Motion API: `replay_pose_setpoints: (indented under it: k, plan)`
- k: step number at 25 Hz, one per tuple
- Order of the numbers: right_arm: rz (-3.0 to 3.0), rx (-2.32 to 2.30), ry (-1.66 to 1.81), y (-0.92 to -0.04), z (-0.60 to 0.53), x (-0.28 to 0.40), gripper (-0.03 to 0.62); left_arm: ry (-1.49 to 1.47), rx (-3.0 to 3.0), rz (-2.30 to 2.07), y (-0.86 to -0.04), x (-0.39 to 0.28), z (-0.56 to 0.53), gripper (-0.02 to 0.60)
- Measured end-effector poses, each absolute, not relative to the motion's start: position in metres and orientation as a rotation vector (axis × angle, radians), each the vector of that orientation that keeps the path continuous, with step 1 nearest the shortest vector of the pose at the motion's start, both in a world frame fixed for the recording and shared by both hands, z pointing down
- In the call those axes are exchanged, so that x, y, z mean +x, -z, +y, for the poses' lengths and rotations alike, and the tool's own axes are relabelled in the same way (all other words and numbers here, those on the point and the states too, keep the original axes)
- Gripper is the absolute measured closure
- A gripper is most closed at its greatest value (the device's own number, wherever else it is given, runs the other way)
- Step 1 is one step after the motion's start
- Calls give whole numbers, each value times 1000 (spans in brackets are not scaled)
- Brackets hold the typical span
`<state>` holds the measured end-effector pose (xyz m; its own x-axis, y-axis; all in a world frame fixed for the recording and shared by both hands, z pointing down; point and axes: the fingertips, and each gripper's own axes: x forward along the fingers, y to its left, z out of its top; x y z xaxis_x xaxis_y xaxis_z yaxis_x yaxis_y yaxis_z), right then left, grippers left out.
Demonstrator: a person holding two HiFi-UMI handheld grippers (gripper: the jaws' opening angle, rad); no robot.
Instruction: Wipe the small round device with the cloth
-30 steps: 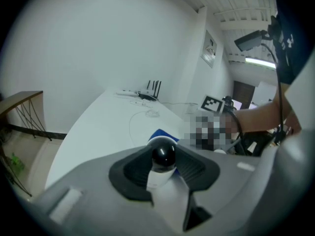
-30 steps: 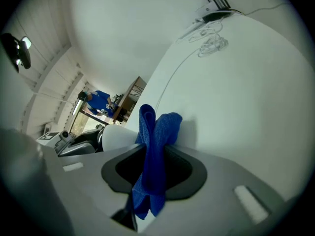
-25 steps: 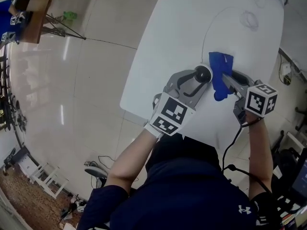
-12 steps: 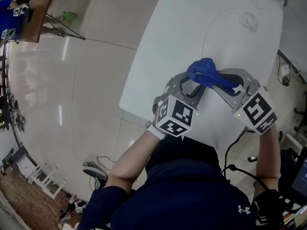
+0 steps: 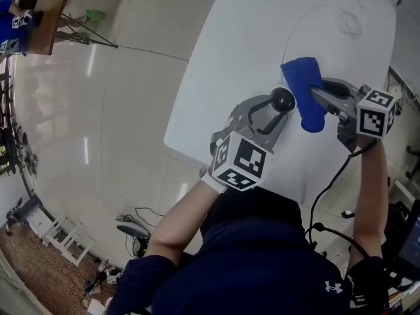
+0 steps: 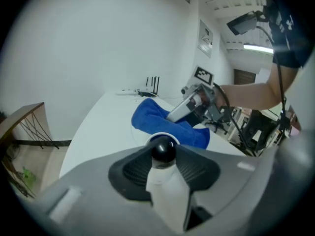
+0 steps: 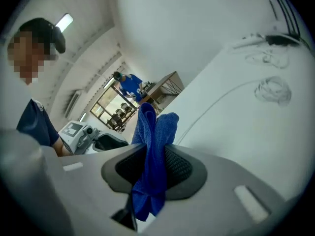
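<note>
The small round device (image 5: 282, 100) has a glossy black ball top on a white body. My left gripper (image 5: 278, 107) is shut on it and holds it over the white table (image 5: 249, 38). In the left gripper view the device (image 6: 163, 150) stands upright between the jaws of that gripper (image 6: 165, 161). My right gripper (image 5: 316, 98) is shut on the blue cloth (image 5: 304, 92), just right of the device and apart from it. In the right gripper view the cloth (image 7: 152, 146) is folded between that gripper's (image 7: 151, 168) pads and sticks out beyond them. The left gripper view shows the cloth (image 6: 165, 124) behind the device.
A thin white cable (image 5: 292, 28) curves across the table to a small coil (image 5: 348, 23) at the far end. A black device with antennas (image 6: 152, 85) stands at the table's far edge. Glossy floor (image 5: 118, 110) lies left of the table, with a wooden rack (image 5: 49, 18) beyond.
Half a second ago the cloth lay over the device between both grippers. The right gripper has since drawn it away to the right, uncovering the black top. The left gripper stayed put.
</note>
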<state>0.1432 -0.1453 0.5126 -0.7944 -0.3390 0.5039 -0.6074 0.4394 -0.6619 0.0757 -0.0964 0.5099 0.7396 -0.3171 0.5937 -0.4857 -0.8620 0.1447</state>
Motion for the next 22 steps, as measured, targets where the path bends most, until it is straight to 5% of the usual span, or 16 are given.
replay_pose_setpoints:
  k: [11, 22]
  plan:
    - [-2183, 787, -1253, -584, -138, 149, 484, -840, 2650, -638, -511, 77, -96, 431]
    - [-2333, 791, -721, -482, -131, 120, 484, -882, 2641, -643, -513, 73, -90, 431]
